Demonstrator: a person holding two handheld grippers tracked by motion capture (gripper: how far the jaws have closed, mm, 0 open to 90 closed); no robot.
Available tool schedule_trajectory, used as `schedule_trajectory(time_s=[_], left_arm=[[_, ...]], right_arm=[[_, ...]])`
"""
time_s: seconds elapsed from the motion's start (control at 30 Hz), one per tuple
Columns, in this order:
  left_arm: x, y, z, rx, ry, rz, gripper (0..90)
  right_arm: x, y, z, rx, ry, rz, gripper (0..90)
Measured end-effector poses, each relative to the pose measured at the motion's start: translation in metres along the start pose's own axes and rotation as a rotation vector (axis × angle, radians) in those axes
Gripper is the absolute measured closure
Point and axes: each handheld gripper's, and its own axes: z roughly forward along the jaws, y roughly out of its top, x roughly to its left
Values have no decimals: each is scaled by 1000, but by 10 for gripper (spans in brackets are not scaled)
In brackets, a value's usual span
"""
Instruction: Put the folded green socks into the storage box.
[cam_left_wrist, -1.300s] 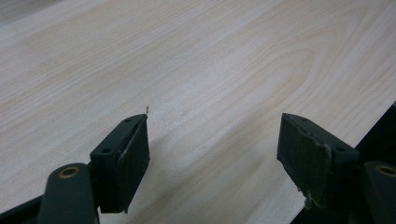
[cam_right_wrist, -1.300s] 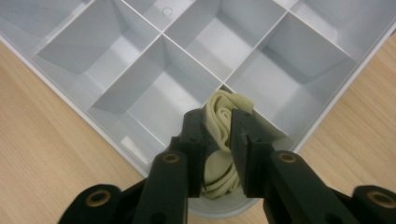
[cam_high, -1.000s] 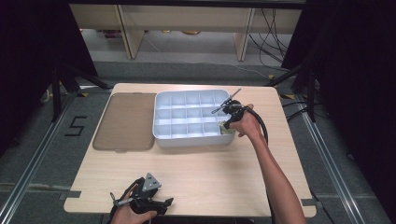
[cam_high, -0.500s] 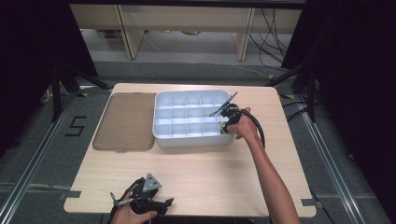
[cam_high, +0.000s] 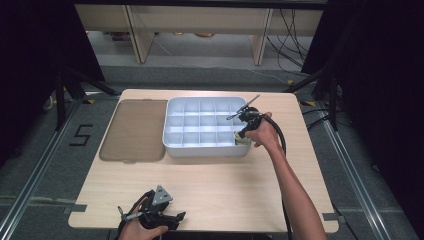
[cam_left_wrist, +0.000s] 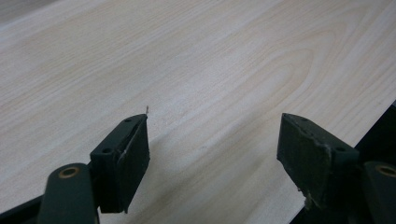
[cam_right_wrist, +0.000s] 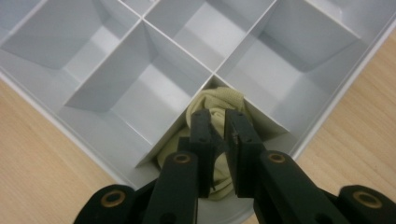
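Note:
A white tray (cam_high: 172, 107) divided into several compartments stands at the middle of the wooden table (cam_high: 225, 185). My right gripper (cam_high: 242, 135) reaches down into its near-right corner compartment. In the right gripper view the right gripper (cam_right_wrist: 218, 116) is shut on a pale yellow cloth (cam_right_wrist: 225, 99), bunched up inside that compartment of the tray (cam_right_wrist: 140, 100). My left gripper (cam_high: 176, 216) rests low at the table's front edge, left of centre. In the left gripper view it (cam_left_wrist: 212, 135) stands wide open over bare wood, with nothing between its jaws.
A flat brown lid (cam_high: 135, 130) lies on the table just left of the tray. The tray's other compartments look empty. Bare wood lies between the tray and the front edge. Black stands and cables surround the table.
My right gripper has sunk slightly into the corner compartment with the cloth. The left gripper has stayed in place.

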Motion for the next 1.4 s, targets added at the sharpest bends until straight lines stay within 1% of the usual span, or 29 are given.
schedule_trajectory(time_s=[0.03, 0.1, 0.13, 0.17, 0.23, 0.27, 0.3, 0.37, 0.43, 0.47, 0.5, 0.53, 0.6, 0.63, 0.7, 0.73, 0.77, 0.8, 0.83, 0.87, 1.0, 1.03, 1.13, 1.17, 1.2, 1.3, 1.33, 1.37, 1.4], left_arm=[[0, 0, 0, -1, 1, 7, 245], [-1, 0, 0, -3, -7, 2, 245], [-1, 0, 0, 1, -14, -12, 245], [-1, 0, 0, -1, -14, -14, 245], [-1, 0, 0, 3, -18, -20, 245], [-2, -1, 0, 4, -23, -36, 245], [-2, -1, 0, 4, -23, -36, 245], [-1, -1, 1, 1, -20, -30, 245], [-1, -1, 1, 2, -18, -36, 245], [-2, -1, 1, 1, -21, -38, 245], [-1, -1, 2, -6, -34, -24, 245], [-2, -1, 0, 7, -24, -39, 245], [-2, -1, 1, 3, -25, -38, 245], [-2, -1, 0, 1, -23, -38, 245], [-1, -1, 0, 4, -29, -34, 245], [0, -1, 0, 2, -22, -20, 245], [0, -1, 0, 2, -22, -20, 245], [-1, -1, 0, 8, -23, -30, 245], [-1, -1, 1, 4, -24, -38, 245], [-1, -1, 1, 4, -23, -36, 245], [-2, -1, 2, 4, -17, -37, 245], [-2, -1, 2, 4, -18, -35, 245], [-2, -1, 1, 5, -24, -34, 245], [-2, -1, 2, 4, -17, -37, 245], [-2, -1, 2, 5, -18, -37, 245], [-2, -1, 2, 5, -18, -36, 245], [-2, -1, 2, 5, -18, -36, 245], [-2, -1, 2, 5, -18, -37, 245], [-2, -1, 2, 6, -18, -37, 245]], right_arm=[[-1, 0, -2, -17, 16, -10, 818], [0, -2, -9, -33, 15, -9, 805], [0, -2, -11, -44, 18, -4, 798], [-1, -2, -14, -62, 20, -9, 796], [0, -2, -16, -70, 31, 0, 795], [0, -3, -21, -87, 40, -3, 791], [1, -3, -23, -96, 41, -7, 789], [1, -3, -26, -98, 39, -5, 786], [3, -4, -30, -110, 52, -5, 762], [3, -4, -30, -110, 52, -5, 762], [4, -5, -31, -113, 57, -9, 751], [5, -6, -33, -124, 60, -4, 719], [6, -7, -34, -133, 63, -5, 703], [7, -8, -36, -135, 64, 6, 660], [7, -9, -37, -141, 60, 6, 653], [8, -12, -39, -143, 76, 10, 640], [8, -12, -39, -143, 76, 10, 640], [6, -13, -40, -148, 75, -7, 629], [7, -14, -42, -145, 69, 9, 619], [5, -16, -46, -156, 65, 0, 606], [5, -21, -54, -170, 65, 3, 566], [7, -23, -56, -173, 76, 10, 556], [6, -26, -58, -183, 73, -1, 535], [7, -30, -61, -185, 79, -1, 522], [8, -32, -63, -191, 77, 7, 516], [8, -36, -65, -203, 82, 6, 500], [9, -37, -66, -204, 83, 21, 493], [8, -39, -67, -215, 79, 9, 481], [9, -43, -69, -224, 85, 17, 477]])
